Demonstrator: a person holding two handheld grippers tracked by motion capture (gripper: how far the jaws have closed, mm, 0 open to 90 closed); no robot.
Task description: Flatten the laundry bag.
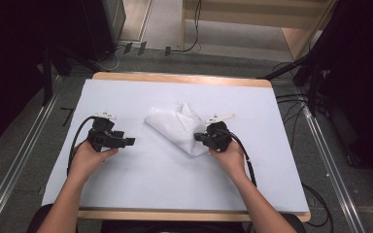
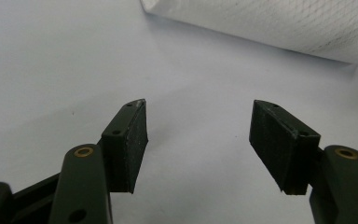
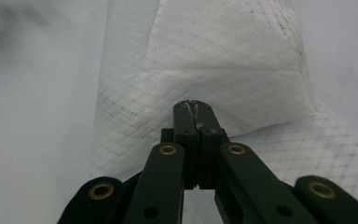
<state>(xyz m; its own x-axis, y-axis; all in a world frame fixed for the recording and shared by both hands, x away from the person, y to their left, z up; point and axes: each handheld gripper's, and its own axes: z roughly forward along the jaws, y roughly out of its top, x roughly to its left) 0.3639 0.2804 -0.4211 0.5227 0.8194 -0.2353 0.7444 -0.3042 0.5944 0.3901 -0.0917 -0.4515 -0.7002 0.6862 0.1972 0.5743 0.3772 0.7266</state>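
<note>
A white quilted cloth lies folded in the middle of the pale table cover. My right gripper sits at the cloth's right corner. Its jaws are shut on the edge of the cloth's upper layer, pinched at the tips of the right gripper. My left gripper rests left of the cloth and apart from it. In its own view the left gripper is open with bare cover between the pads, and the cloth's edge lies ahead at the upper right.
The cover spans a wooden table. Black cables trail on the floor at the right. Metal rails run along both sides. A wooden frame stands behind the table.
</note>
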